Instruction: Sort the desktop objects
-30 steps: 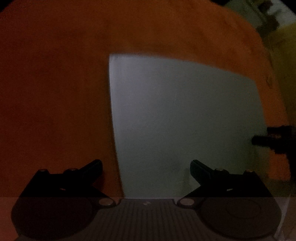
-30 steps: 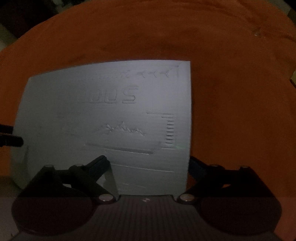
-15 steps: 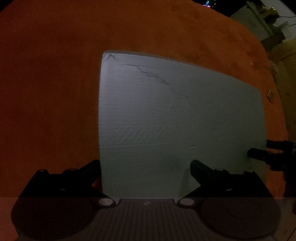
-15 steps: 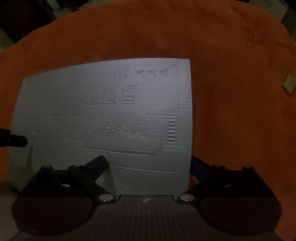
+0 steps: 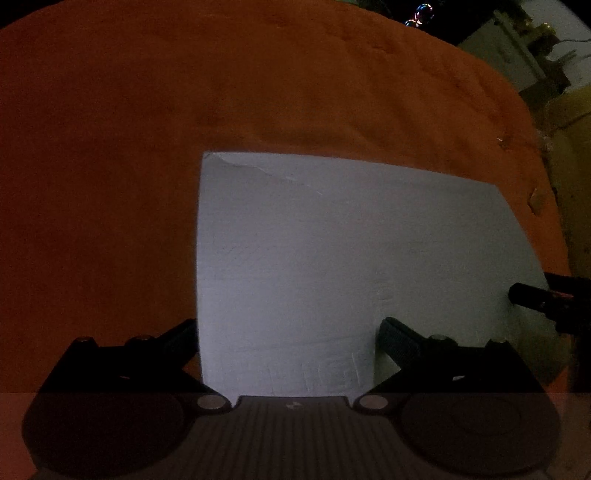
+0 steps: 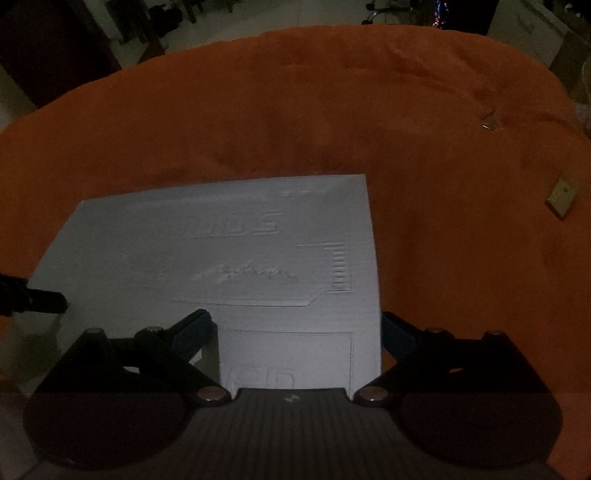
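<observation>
A flat pale grey box (image 5: pixel 351 266) with embossed lettering (image 6: pixel 236 251) lies on the orange cloth (image 5: pixel 147 147). My left gripper (image 5: pixel 288 336) is open, its fingers straddling the box's near left edge. My right gripper (image 6: pixel 295 328) is open, straddling the box's near right edge. Each gripper's tip shows in the other's view, at the box's side: the right one (image 5: pixel 535 299), the left one (image 6: pixel 33 299).
The orange cloth (image 6: pixel 332 110) covers the whole table. A small tan tag (image 6: pixel 561 197) lies on it to the right, also seen in the left wrist view (image 5: pixel 535 199). Dim room floor and furniture (image 6: pixel 184 22) lie beyond the far edge.
Both views have pulled back and tilted up: the box sits lower in frame and more cloth and room shows. Both grippers stay open around the box.
</observation>
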`<move>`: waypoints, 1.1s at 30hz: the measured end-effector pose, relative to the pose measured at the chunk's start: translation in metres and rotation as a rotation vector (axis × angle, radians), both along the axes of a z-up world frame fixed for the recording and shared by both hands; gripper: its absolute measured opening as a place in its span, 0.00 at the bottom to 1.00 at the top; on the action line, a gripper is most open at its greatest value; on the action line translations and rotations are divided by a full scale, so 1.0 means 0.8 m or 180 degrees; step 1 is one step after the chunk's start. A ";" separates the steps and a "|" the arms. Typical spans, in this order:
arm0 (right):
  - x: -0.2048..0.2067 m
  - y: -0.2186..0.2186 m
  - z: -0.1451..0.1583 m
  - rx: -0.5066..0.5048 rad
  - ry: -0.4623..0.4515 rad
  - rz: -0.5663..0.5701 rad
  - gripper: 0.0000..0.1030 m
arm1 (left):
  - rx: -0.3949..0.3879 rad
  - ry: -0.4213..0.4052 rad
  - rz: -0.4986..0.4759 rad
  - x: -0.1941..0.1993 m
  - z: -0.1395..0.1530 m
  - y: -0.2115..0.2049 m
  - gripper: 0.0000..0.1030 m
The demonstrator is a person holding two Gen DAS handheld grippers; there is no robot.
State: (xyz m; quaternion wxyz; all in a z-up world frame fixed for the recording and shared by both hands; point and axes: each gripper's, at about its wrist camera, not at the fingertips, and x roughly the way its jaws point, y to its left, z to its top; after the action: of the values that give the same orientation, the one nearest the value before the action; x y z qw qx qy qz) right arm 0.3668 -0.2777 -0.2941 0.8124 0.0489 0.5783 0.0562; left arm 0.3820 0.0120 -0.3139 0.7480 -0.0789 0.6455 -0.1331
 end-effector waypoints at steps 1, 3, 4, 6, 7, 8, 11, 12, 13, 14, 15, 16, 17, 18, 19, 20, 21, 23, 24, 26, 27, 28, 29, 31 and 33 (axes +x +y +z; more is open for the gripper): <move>-0.001 -0.001 0.002 -0.0002 -0.0009 0.0007 0.96 | -0.0008 -0.0009 -0.0015 -0.003 0.003 0.003 0.99; -0.004 -0.004 0.006 0.0008 -0.0030 0.0010 0.96 | -0.0022 -0.0032 -0.0036 -0.007 0.012 0.007 0.99; -0.005 -0.007 0.008 0.0014 -0.0047 0.0008 0.96 | -0.0034 -0.0046 -0.0050 -0.011 0.015 0.010 0.99; -0.010 -0.009 0.014 0.0019 -0.0084 0.0006 0.96 | -0.0055 -0.0080 -0.0064 -0.019 0.023 0.016 0.99; -0.013 -0.012 0.016 0.0027 -0.0098 0.0003 0.96 | -0.0063 -0.0101 -0.0062 -0.022 0.027 0.018 0.99; -0.016 -0.015 0.017 0.0037 -0.0107 -0.0002 0.96 | -0.0071 -0.0122 -0.0061 -0.026 0.032 0.019 0.99; -0.028 -0.017 0.027 0.0089 -0.0123 -0.0003 0.96 | -0.0072 -0.0193 -0.0017 -0.038 0.047 0.025 0.99; -0.032 -0.017 0.031 0.0112 -0.0119 -0.0002 0.96 | -0.0060 -0.0230 0.0016 -0.044 0.054 0.027 0.99; -0.037 -0.017 0.035 0.0135 -0.0115 0.0000 0.96 | -0.0049 -0.0267 0.0034 -0.051 0.061 0.028 0.99; -0.041 -0.017 0.039 0.0157 -0.0111 0.0000 0.96 | -0.0045 -0.0293 0.0057 -0.058 0.068 0.031 0.99; -0.046 -0.016 0.045 0.0178 -0.0108 0.0002 0.96 | -0.0043 -0.0316 0.0081 -0.065 0.074 0.033 0.99; -0.051 -0.016 0.051 0.0191 -0.0114 0.0012 0.96 | -0.0049 -0.0336 0.0101 -0.071 0.079 0.036 0.99; -0.056 -0.015 0.057 0.0196 -0.0125 0.0023 0.96 | -0.0052 -0.0352 0.0108 -0.078 0.085 0.037 0.99; -0.062 -0.014 0.063 0.0201 -0.0130 0.0035 0.96 | -0.0055 -0.0367 0.0112 -0.085 0.091 0.039 0.99; -0.067 -0.014 0.068 0.0207 -0.0131 0.0050 0.96 | -0.0056 -0.0374 0.0119 -0.093 0.097 0.041 0.99; -0.073 -0.014 0.073 0.0213 -0.0131 0.0065 0.96 | -0.0058 -0.0380 0.0126 -0.101 0.103 0.044 0.99; -0.078 -0.013 0.078 0.0222 -0.0134 0.0077 0.96 | -0.0060 -0.0385 0.0133 -0.110 0.109 0.046 0.99; -0.088 -0.010 0.086 0.0245 -0.0142 0.0103 0.96 | -0.0091 -0.0353 0.0195 -0.123 0.117 0.054 0.99; -0.094 -0.008 0.089 0.0263 -0.0143 0.0127 0.96 | -0.0109 -0.0339 0.0235 -0.130 0.121 0.059 0.99; -0.106 -0.009 0.098 0.0327 -0.0139 0.0134 0.96 | -0.0119 -0.0348 0.0279 -0.142 0.128 0.066 0.99; -0.113 -0.009 0.102 0.0362 -0.0137 0.0137 0.96 | -0.0120 -0.0358 0.0300 -0.149 0.132 0.070 0.99; -0.120 -0.008 0.107 0.0383 -0.0146 0.0151 0.96 | -0.0121 -0.0369 0.0321 -0.157 0.135 0.073 0.99; -0.128 -0.005 0.112 0.0383 -0.0162 0.0178 0.96 | -0.0121 -0.0379 0.0342 -0.164 0.139 0.077 0.99; -0.144 0.001 0.118 0.0363 -0.0193 0.0229 0.96 | -0.0111 -0.0424 0.0348 -0.182 0.146 0.083 0.99; -0.163 0.002 0.120 0.0368 -0.0209 0.0245 0.96 | -0.0091 -0.0451 0.0351 -0.198 0.150 0.086 0.99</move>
State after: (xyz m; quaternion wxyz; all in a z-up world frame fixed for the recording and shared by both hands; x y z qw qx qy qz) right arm 0.2365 -0.2761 -0.1979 0.8240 0.0715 0.5486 0.1224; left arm 0.2236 0.0810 -0.1941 0.7968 -0.1153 0.5836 -0.1062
